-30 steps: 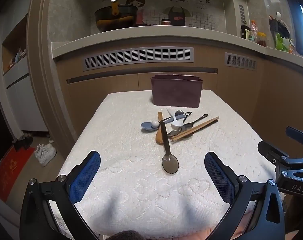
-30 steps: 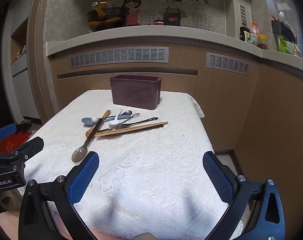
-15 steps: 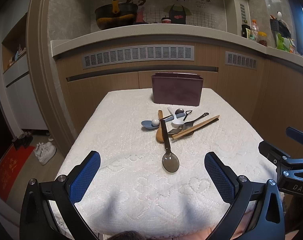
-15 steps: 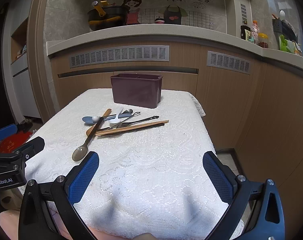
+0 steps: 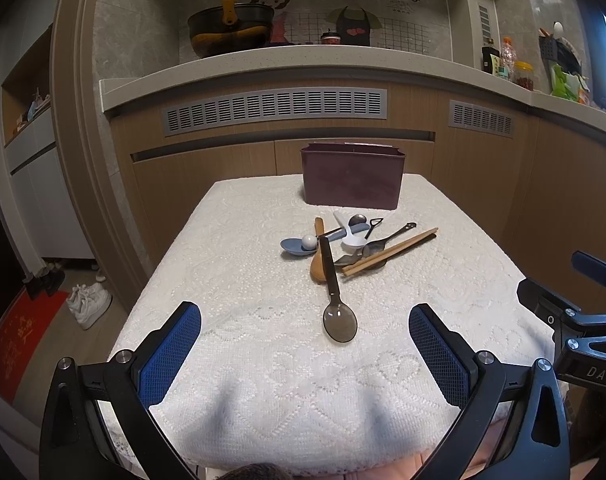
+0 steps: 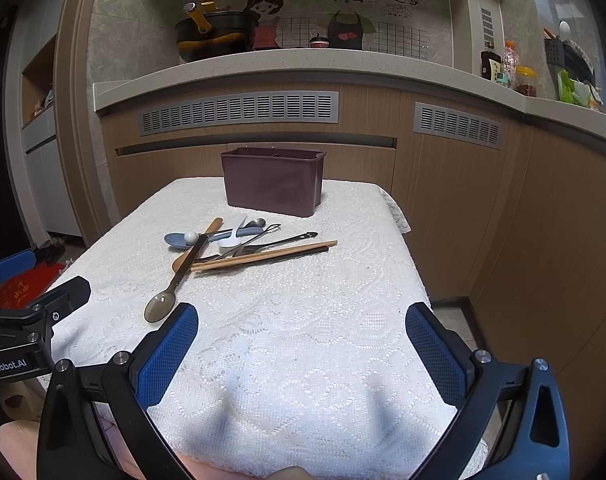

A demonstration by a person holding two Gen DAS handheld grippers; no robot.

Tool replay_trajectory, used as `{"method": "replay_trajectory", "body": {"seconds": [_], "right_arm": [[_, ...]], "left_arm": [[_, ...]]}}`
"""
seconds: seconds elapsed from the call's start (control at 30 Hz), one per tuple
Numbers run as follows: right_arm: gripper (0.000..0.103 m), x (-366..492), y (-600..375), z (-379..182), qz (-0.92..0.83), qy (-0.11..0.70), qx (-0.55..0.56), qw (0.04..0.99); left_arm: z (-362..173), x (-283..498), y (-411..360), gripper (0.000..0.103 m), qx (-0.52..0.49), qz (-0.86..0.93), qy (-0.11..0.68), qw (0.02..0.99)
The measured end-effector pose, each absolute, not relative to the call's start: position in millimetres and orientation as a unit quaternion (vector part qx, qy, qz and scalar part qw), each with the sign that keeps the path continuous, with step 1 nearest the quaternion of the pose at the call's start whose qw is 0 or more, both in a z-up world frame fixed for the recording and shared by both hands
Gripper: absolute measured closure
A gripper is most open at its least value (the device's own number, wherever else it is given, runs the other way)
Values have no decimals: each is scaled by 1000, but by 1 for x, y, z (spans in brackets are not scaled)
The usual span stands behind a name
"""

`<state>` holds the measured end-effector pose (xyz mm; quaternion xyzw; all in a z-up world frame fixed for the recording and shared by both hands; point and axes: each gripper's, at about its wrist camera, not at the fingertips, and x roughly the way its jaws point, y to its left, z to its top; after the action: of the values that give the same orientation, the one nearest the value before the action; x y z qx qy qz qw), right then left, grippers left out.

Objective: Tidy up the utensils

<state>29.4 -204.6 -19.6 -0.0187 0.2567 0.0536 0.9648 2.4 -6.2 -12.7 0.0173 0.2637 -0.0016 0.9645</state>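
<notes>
Both the left claw (image 5: 303, 344) and right claw (image 6: 301, 344) hang released near the counter (image 5: 243, 360); the utensils (image 5: 343, 244) lie before the far maroon holder (image 5: 353, 178).

The right gripper (image 6: 302, 354) is hovering wide open over the white tablecloth (image 6: 303, 320) — utensils (image 6: 239, 246) are lying heaped before the maroon holder (image 6: 273, 186).

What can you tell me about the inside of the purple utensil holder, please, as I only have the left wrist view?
Observer: The right wrist view looks just over the rim of the utensil holder. A divider splits it into compartments, and nothing sticks up out of it.
Operator: Thank you. Is the right gripper open?
Observer: Yes. Its blue-padded fingers stand wide apart above the tablecloth, with nothing between them.
</notes>
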Motion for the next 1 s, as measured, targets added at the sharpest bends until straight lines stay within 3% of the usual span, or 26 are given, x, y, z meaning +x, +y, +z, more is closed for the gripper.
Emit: {"method": "replay_trajectory", "body": {"seconds": [1.0], "right_arm": [[0,30,-207,-20,53,259,-16,964]], "left_arm": [[-12,3,-6,0,17,-3,267,964]]}}
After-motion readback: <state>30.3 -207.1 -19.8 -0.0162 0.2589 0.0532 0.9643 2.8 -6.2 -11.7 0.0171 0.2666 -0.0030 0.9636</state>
